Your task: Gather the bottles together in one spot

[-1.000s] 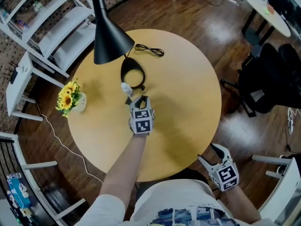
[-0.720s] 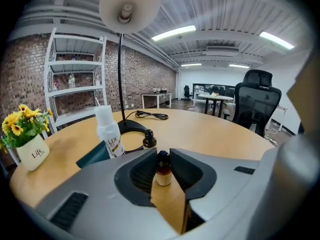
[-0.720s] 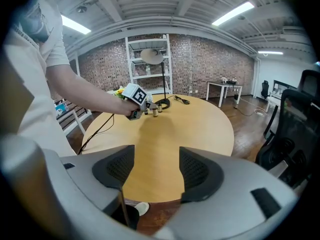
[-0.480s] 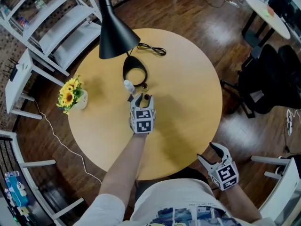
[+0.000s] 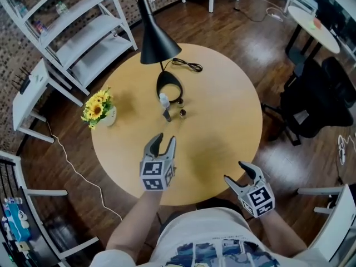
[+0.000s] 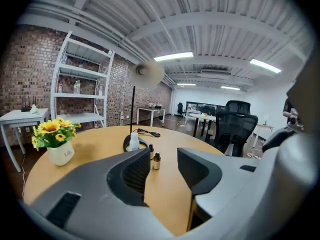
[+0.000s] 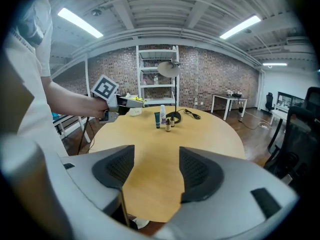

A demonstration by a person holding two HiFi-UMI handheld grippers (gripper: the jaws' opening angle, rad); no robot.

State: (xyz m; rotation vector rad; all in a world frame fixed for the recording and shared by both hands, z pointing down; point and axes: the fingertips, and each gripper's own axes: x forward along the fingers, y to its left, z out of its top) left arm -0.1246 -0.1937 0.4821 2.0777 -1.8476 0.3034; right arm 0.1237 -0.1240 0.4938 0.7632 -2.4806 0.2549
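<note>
A round wooden table is shown. On it are set a black lamp, its cable, a vase of sunflowers, and, grouped by the lamp base, a white bottle, a dark tube and a small brown bottle.

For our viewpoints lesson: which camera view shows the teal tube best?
Right gripper view: the teal tube stands whole, unblocked. Head view gives only a dark sliver from above; left gripper view doesn't show it.

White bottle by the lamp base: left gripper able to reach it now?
Probably yes. The left gripper has just been opening its jaws, nothing between them, and bare table lies ahead. But the dark tube stands just in front of the white bottle and the lamp base behind, so it's tight.
</note>
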